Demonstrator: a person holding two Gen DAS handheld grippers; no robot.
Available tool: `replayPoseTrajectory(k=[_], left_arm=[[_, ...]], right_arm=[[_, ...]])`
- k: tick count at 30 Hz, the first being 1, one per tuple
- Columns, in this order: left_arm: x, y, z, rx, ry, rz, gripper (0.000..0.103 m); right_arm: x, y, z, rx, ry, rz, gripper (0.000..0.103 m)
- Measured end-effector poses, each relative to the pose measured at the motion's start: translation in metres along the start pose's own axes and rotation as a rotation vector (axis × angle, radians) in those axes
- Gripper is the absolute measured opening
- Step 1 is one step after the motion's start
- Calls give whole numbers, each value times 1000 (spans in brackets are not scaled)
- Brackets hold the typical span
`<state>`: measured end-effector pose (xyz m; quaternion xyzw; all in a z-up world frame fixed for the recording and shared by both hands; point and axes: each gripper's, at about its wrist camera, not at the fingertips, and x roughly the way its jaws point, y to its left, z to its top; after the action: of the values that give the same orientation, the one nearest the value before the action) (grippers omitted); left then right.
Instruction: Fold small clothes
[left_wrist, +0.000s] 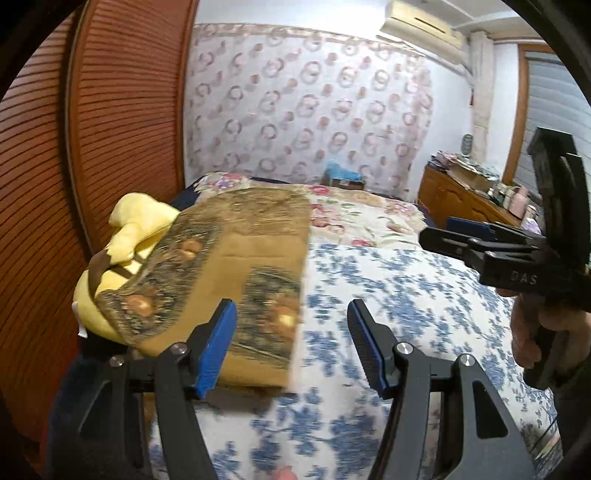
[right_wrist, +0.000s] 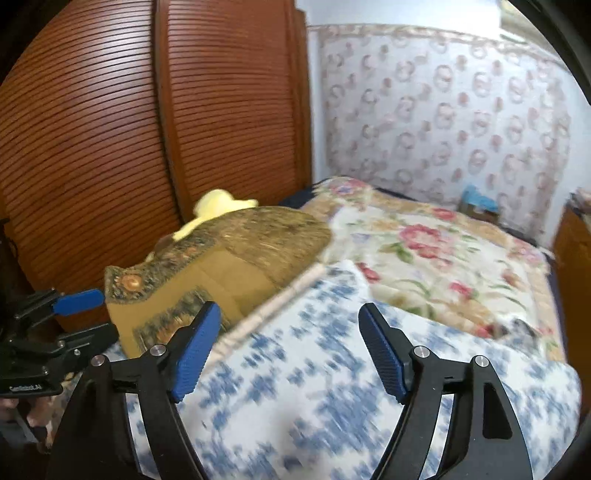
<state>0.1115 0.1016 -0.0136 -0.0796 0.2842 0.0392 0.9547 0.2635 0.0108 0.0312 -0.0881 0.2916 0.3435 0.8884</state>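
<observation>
Hovering above the bed, the left gripper (left_wrist: 291, 341) has its blue-padded fingers spread wide with nothing between them; its left fingertip overlaps the near edge of a brown patterned cushion (left_wrist: 236, 266) in the view, though contact cannot be told. The right gripper (right_wrist: 290, 347) is likewise spread apart and empty, held over the blue-and-white floral cloth (right_wrist: 332, 369).

That cloth is the task's thing as far as can be told: white ground, scattered blue flower print, lying spread flat over the near part of the bed, directly below both grippers. Motion blur smears its pattern in both views. A pale hem or edge runs diagonally along its far left side, beside the cushion.

Left of the cloth, the cushion: tan middle, dark borders with orange motifs, fuzzy brown far end. Behind it, at the far left, a yellow plush toy (left_wrist: 129, 236) with a brown strap, partly tucked under the cushion's edge.

Farther off, a cream quilt with red and pink flowers (right_wrist: 443, 258) covers the far part of the bed. Reddish louvered wardrobe doors (right_wrist: 110, 129) stand at left. A ring-patterned wall hanging (left_wrist: 314, 110) backs the bed. A wooden dresser (left_wrist: 461, 195) with clutter sits far right.
</observation>
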Motion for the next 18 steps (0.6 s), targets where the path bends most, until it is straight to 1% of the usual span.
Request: replayPoseTrajectory(k=[8,12,18], left_arm=[[-10,-49,-7,73,-14,-77,61],[-18,-68,-9,107,-20,-97,61],[-37,-93,-7,139,-47,-107,61]], right_arm=[[-64,-22,-42,72,-42,-130,80],[-97,-30,-65,118,-64,-184,80],[-139,-34,-83,153,-106,-269,80]])
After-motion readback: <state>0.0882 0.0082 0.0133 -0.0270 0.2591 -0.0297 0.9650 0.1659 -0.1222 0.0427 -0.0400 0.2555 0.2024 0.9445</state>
